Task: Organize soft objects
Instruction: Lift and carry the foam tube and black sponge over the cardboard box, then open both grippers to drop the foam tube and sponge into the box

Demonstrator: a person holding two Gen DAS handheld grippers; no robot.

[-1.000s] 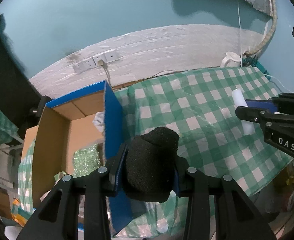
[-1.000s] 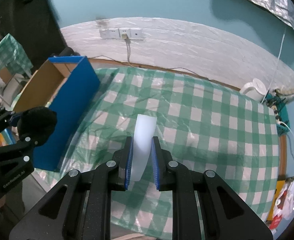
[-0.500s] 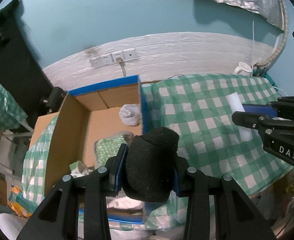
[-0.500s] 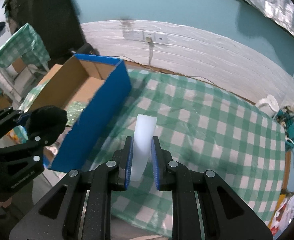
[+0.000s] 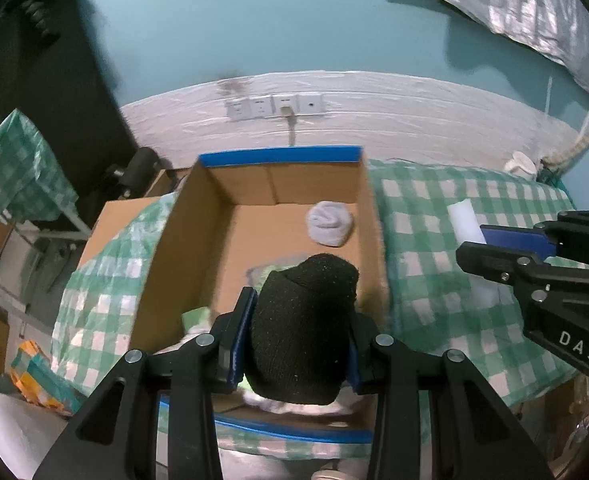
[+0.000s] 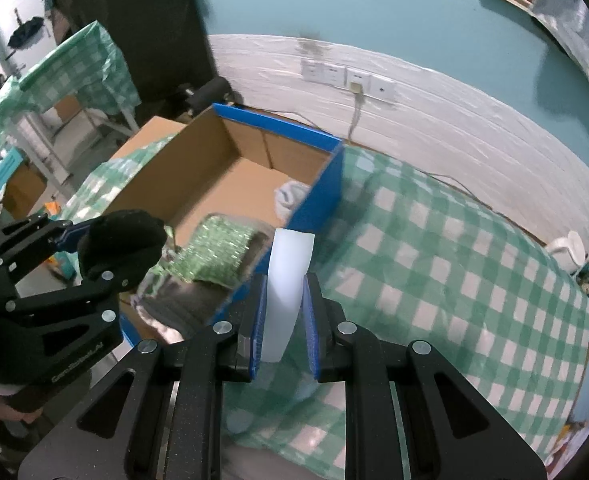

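Over the cardboard box (image 5: 198, 248), L gripper (image 5: 300, 344) pinching black sock (image 5: 302, 320), R gripper (image 6: 284, 316) clamped on white foam block (image 6: 286, 280) above checked tablecloth (image 6: 434, 264), white sock (image 5: 330, 224) in box.

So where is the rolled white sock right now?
The rolled white sock lies on the floor of the blue-edged cardboard box, in its far right corner, beyond the black knitted bundle that the left gripper holds.
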